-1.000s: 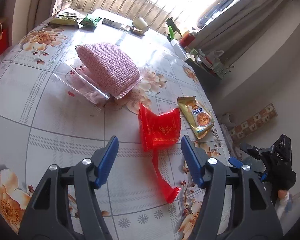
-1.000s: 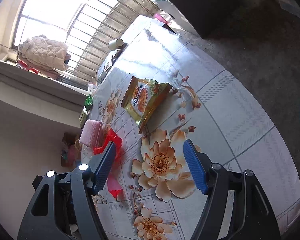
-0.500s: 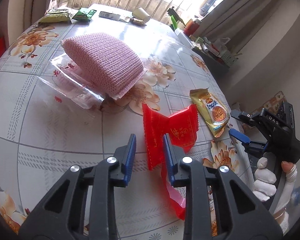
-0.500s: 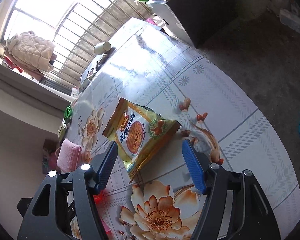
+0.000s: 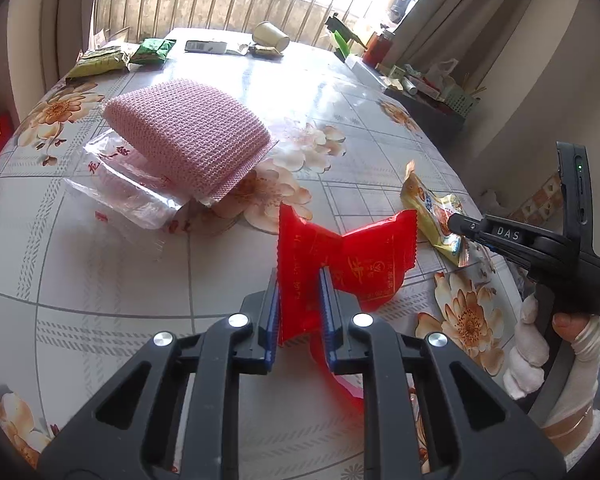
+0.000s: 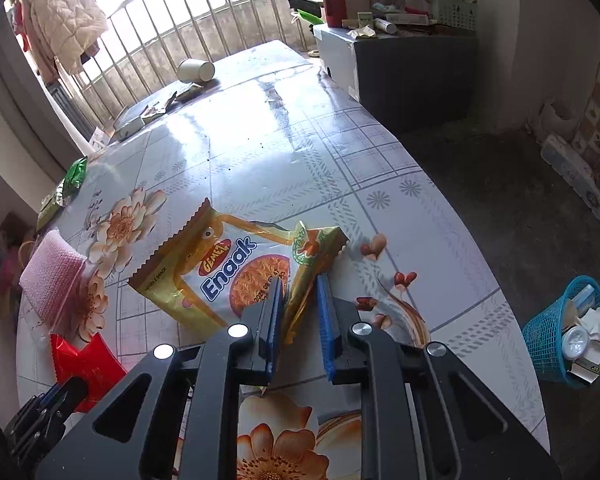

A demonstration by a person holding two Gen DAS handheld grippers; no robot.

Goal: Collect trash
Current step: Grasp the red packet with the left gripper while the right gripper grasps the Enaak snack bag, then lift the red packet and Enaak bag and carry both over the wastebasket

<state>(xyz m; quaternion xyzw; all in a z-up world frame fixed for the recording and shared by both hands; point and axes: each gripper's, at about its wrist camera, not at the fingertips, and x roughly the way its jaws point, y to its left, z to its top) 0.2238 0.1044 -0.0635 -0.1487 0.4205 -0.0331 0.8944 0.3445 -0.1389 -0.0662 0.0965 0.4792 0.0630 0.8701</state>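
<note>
My left gripper [image 5: 299, 280] is shut on a red wrapper [image 5: 364, 256], which stands up off the flowered table [image 5: 100, 280]. The red wrapper also shows in the right wrist view [image 6: 86, 360]. My right gripper [image 6: 299, 292] is shut on the near edge of a yellow Enaak snack packet [image 6: 220, 272]. That packet also shows in the left wrist view [image 5: 436, 216], with the right gripper's tip on it. A blue trash basket [image 6: 556, 340] with rubbish in it stands on the floor to the right of the table.
A pink knitted pad [image 5: 188, 136] lies on a clear plastic bag [image 5: 120, 196]. Green packets [image 5: 156, 50], a tipped paper cup [image 5: 270, 36] and a flat box [image 5: 204, 46] lie at the far end. A dark cabinet [image 6: 412, 80] with clutter stands beyond the table.
Both grippers have closed from wide open. The left one closed on the red wrapper and raised it. The right one moved in to the yellow packet and closed on its edge.
</note>
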